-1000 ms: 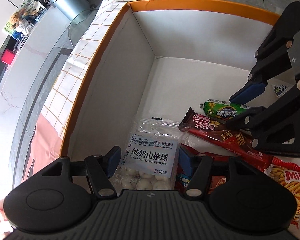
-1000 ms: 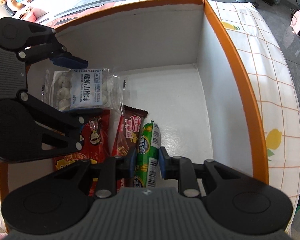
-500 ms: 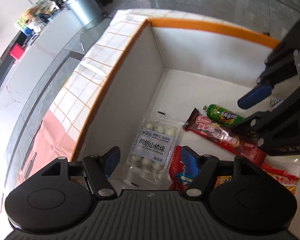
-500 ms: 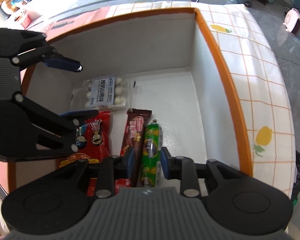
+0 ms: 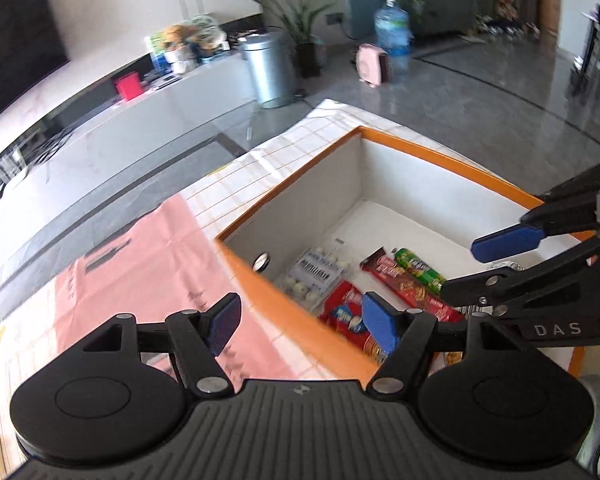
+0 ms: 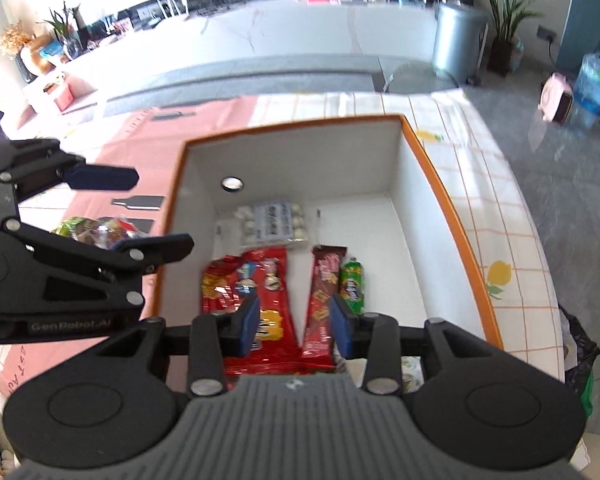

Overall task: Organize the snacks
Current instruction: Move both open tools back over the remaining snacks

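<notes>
Both grippers are being lifted clear of the orange-rimmed box [image 6: 452,208]. The left gripper [image 5: 300,320] is being held wide and empty; the right gripper [image 6: 296,322] is being opened, its green sausage [image 6: 351,286] and the hawthorn pack [image 6: 272,222] now released inside the box.

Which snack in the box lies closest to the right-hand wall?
The green sausage stick; the brown wafer bar, red packet and clear hawthorn-ball bag all lie further left.

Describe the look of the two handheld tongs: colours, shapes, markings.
Both tongs are matte black plastic. Each has a ribbed grey-black body, two round discs at the sides, and linkage arms with silver rivets that end in blue pads. The left tongs carry white "GenRobot.AI" lettering on the side. The right tongs show "DAS". No cables or sleeves are visible.
</notes>
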`<state>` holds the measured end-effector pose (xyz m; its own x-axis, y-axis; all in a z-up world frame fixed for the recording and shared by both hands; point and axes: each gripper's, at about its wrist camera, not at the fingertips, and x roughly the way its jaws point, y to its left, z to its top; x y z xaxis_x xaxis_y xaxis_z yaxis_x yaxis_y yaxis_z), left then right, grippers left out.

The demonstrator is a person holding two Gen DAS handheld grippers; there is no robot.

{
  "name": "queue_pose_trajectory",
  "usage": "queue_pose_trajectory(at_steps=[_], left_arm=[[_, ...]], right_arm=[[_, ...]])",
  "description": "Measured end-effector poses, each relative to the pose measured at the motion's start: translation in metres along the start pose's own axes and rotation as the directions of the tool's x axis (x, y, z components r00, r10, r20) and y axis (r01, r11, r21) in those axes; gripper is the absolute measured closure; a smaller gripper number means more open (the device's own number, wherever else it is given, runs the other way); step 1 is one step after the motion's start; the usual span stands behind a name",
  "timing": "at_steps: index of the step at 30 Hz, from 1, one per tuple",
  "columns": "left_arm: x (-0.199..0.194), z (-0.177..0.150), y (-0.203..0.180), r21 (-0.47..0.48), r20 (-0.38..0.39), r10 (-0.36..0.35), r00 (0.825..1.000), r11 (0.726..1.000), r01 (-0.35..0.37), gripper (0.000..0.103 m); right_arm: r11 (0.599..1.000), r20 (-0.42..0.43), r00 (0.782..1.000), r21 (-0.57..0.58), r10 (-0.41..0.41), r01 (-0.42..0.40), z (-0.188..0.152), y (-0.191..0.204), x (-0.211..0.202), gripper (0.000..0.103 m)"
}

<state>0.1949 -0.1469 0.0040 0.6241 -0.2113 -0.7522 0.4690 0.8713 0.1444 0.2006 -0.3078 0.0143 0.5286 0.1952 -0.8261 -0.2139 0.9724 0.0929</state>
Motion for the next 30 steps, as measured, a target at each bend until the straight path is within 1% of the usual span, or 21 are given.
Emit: queue_pose_trajectory(at_steps=[5, 10, 14, 17, 20, 25, 30], left_arm=[[-0.03, -0.035, 0.027, -0.148, 0.026, 0.045, 0.999, 0.988, -0.04, 0.022], [-0.059, -0.072, 0.051, -0.219, 0.048, 0.124, 0.991, 0.969, -0.111, 0.022], [-0.067, -0.107, 0.068, -0.274, 0.041, 0.14, 0.989, 0.954, -0.124, 0.022], [-0.069, -0.132, 0.081, -0.305, 0.028, 0.152, 0.988, 0.943, -0.136, 0.022], [-0.072, -0.151, 0.096, -0.338, 0.012, 0.161, 0.987, 0.93, -0.147, 0.022], [-0.073, -0.175, 0.122, -0.411, 0.014, 0.155, 0.988, 0.901, -0.136, 0.022], [-0.064, -0.192, 0.139, -0.446, 0.005, 0.148, 0.989, 0.886, -0.13, 0.022]], right_arm=[[1.0, 0.112, 0.994, 0.0, -0.01, 0.01, -0.023, 0.036, -0.025, 0.064], [0.999, 0.202, 0.979, 0.023, 0.021, -0.026, -0.039, 0.077, -0.038, 0.061], [0.998, 0.248, 0.968, 0.035, 0.041, -0.051, -0.057, 0.113, -0.033, 0.061], [0.997, 0.245, 0.968, 0.044, 0.052, -0.065, -0.069, 0.136, -0.018, 0.061], [0.996, 0.218, 0.974, 0.05, 0.066, -0.078, -0.075, 0.156, -0.001, 0.061], [0.997, 0.191, 0.98, 0.039, 0.055, -0.064, -0.079, 0.182, 0.025, 0.061], [0.998, 0.174, 0.983, 0.0, 0.056, -0.057, -0.08, 0.205, 0.048, 0.058]])
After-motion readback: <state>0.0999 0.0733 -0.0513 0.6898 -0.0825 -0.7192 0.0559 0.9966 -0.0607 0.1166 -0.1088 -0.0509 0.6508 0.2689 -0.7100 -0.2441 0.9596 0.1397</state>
